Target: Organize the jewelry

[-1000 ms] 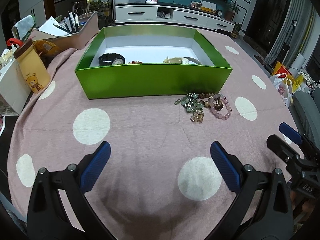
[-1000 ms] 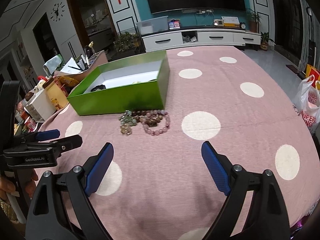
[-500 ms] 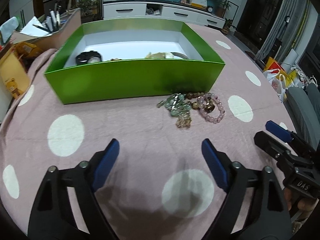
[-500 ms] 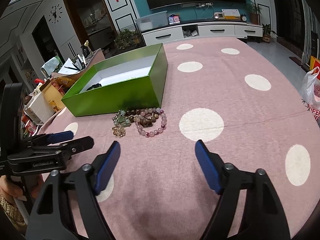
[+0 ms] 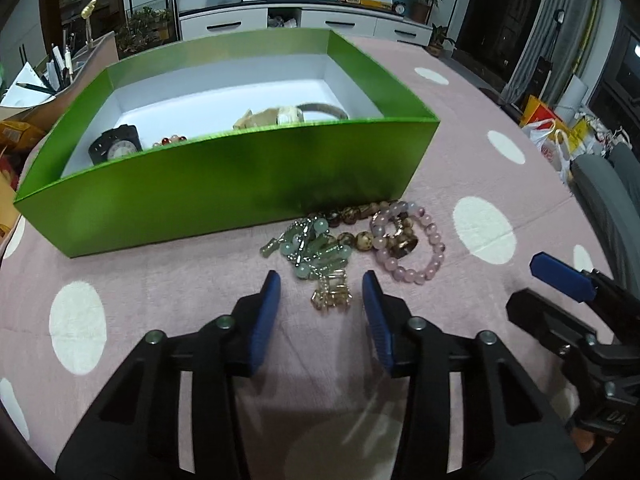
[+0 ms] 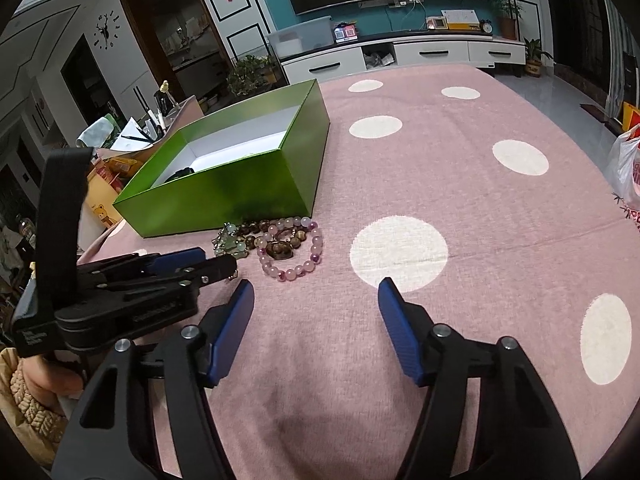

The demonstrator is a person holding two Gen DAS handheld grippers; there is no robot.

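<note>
The desk, under its pink cloth with white dots, filled more of my left view than a second before, because I had brought my left gripper forward and down toward the jewelry. The green box stood where it had, open-topped, with a black watch, a few reddish beads and a pale banded piece already inside. The heap still to be sorted lay on the cloth just in front of the box's near wall: a brown bead bracelet, a pink bead bracelet with a gold-brown ring inside it, a green bead strand, and a small amber cluster nearest me.

My left fingers had just been closing. They now stood half closed on either side of the amber cluster, not yet pressing on it, so I held nothing. My right gripper had also narrowed a little, its fingers apart over bare cloth, near the pink bracelet but gripping nothing.

I judged this the start of the next pickup: the amber end of the heap would go first, and the tangled strands might drag along with it.
</note>
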